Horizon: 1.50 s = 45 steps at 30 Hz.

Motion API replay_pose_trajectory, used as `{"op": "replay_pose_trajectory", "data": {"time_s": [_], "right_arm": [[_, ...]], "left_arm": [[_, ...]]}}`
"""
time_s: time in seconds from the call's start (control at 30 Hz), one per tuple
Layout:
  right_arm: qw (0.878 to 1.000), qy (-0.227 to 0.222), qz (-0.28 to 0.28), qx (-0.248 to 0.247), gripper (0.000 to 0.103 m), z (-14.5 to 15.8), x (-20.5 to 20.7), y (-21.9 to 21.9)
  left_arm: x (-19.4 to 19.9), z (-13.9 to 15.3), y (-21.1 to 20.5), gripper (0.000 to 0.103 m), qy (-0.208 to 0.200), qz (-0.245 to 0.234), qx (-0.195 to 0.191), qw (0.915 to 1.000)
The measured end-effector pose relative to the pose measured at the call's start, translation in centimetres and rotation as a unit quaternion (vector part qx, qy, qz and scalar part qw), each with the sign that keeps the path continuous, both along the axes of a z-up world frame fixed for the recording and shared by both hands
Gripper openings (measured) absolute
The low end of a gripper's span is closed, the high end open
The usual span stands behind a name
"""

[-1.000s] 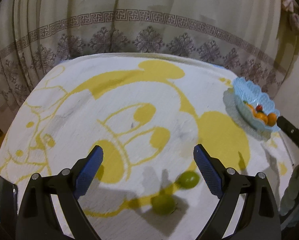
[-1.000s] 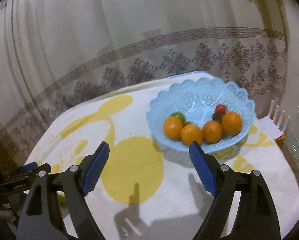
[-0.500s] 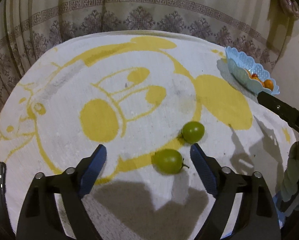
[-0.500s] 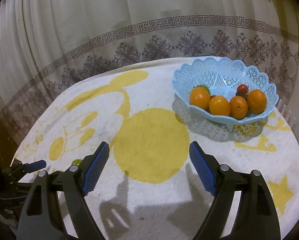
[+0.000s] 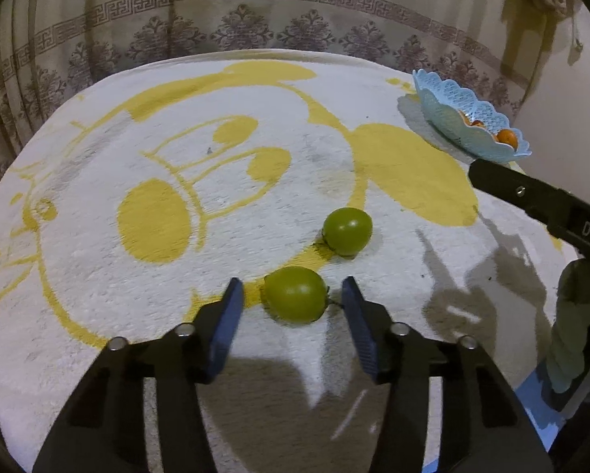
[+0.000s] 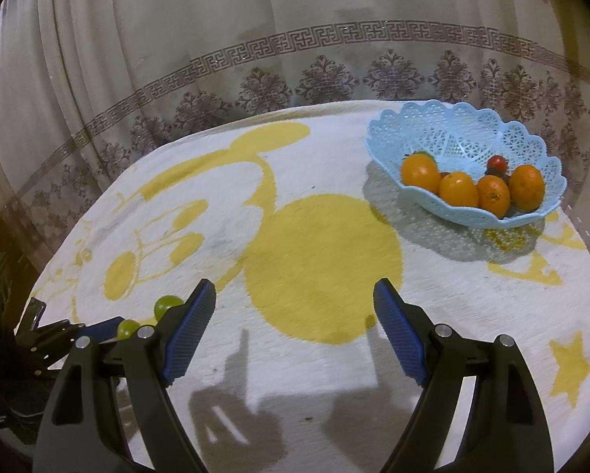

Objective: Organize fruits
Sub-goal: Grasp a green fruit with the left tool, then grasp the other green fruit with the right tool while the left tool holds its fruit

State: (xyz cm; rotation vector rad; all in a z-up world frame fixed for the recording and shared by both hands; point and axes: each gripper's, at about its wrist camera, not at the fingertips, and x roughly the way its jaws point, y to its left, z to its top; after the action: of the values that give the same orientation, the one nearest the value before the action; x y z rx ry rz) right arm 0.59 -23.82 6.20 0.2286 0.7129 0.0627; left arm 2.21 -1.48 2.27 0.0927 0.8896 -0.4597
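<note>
Left wrist: left gripper (image 5: pixel 293 299) spread around one of two green fruits (image 5: pixel 295 295); right gripper (image 6: pixel 295 307) spread, empty; four oranges (image 6: pixel 458 189) in basket (image 6: pixel 531 146).

dim warm light; hard shadows fall toward the camera, fisheye bends and darkens the edges.

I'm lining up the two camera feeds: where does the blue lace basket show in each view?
Left wrist view: the blue lace basket sits at the far right edge, seen side-on, beyond the two green fruits.
Right wrist view: it sits upper right, holding oranges.
Shared landmark: the big yellow circle on the cloth, beside the basket.
</note>
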Motion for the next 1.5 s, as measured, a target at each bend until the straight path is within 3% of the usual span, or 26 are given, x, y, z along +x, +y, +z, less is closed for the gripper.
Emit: {"op": "replay_pose_trajectory", "data": {"time_s": [0.13,0.5,1.03,1.3,1.5], "right_arm": [[1.0,0.002,0.01,0.002,0.084,0.0,0.2,0.8],[0.998,0.026,0.057,0.012,0.084,-1.0,1.4,3.9],[0.99,0.049,0.126,-0.032,0.081,-2.7,3.5,9.7],[0.985,0.061,0.155,-0.051,0.048,-3.4,3.8,11.4],[0.984,0.061,0.152,-0.065,0.03,-3.6,3.7,11.6]], "left_arm": [[-0.2,0.0,0.2,0.039,-0.002,-0.011,-0.018,0.9998],[-0.7,1.1,1.7,0.039,-0.026,0.018,-0.01,0.9995],[0.0,2.2,5.4,0.039,-0.043,0.073,-0.011,0.9964],[0.2,2.2,6.4,0.039,-0.042,0.084,-0.016,0.9954],[0.3,2.0,6.4,0.039,-0.039,0.083,-0.017,0.9956]]}}
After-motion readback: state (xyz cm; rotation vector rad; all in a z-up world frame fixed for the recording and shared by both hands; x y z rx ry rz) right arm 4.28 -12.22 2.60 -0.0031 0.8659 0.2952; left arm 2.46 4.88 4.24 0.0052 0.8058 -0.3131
